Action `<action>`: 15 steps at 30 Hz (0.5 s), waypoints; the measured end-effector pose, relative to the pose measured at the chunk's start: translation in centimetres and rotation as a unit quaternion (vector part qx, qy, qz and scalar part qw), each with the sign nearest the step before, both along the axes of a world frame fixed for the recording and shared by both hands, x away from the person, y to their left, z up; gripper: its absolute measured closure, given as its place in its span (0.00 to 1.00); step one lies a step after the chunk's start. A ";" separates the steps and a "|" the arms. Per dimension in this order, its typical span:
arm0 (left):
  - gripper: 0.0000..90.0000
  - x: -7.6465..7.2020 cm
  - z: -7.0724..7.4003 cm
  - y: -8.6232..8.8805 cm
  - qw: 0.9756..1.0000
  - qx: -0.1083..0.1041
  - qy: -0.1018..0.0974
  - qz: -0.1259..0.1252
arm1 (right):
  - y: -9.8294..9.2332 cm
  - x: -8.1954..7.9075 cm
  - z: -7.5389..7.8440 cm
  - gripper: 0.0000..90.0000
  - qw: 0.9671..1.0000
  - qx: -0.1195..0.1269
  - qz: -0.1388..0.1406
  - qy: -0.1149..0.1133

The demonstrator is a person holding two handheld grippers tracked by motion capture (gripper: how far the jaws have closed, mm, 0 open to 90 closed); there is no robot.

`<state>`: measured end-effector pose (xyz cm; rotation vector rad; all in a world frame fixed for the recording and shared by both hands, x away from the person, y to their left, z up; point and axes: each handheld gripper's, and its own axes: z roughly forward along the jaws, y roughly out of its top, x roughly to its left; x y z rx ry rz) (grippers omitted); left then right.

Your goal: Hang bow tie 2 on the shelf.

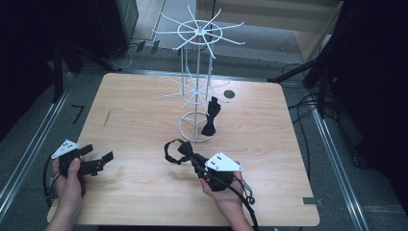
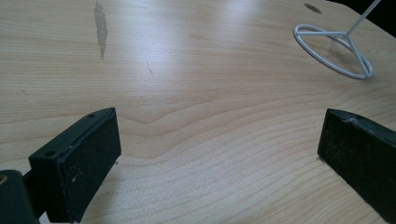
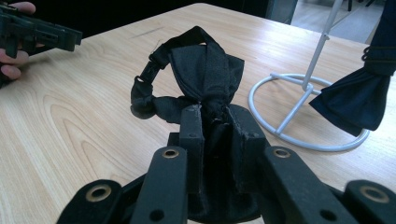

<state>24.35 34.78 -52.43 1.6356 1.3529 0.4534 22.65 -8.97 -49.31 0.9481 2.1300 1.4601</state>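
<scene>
Pale wood-grain tabletop (image 1: 144, 115) filled the scene, with dark floor and cabling around it. Nearest the person, the left gripper (image 1: 98, 162) rested low over bare wood at the table's left, its jaws spread wide with nothing between them, as the left gripper view confirmed. To its right, the right gripper (image 1: 192, 160) was clamped on a black bow tie (image 3: 205, 74); in the right gripper view the pads (image 3: 191, 140) pinched one wing of the fabric, while the knot and the looped neck strap (image 3: 147, 88) stood up beyond them, just above the wood. Farther off stood a white wire display rack (image 1: 198, 62), its ring base (image 3: 299, 112) on the table and two tiers of radiating arms above. A second bow tie (image 1: 211, 118), dark in colour, hung from a lower arm, near the base ring.

Handling, as judged: the held tie was light, soft and limp; it would sag and fold, so a pinch on a wing steadied it, but hanging would likely call for presenting the strap loop, which was thin and apt to slip.

Counts: two grippers, two bow ties, one rack, one table.
</scene>
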 end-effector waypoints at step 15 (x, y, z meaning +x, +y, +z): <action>0.00 0.0 0.0 0.0 1.000 0.000 0.000 0.000 | -0.7 -0.1 0.9 0.87 1.000 0.010 -0.014 -0.016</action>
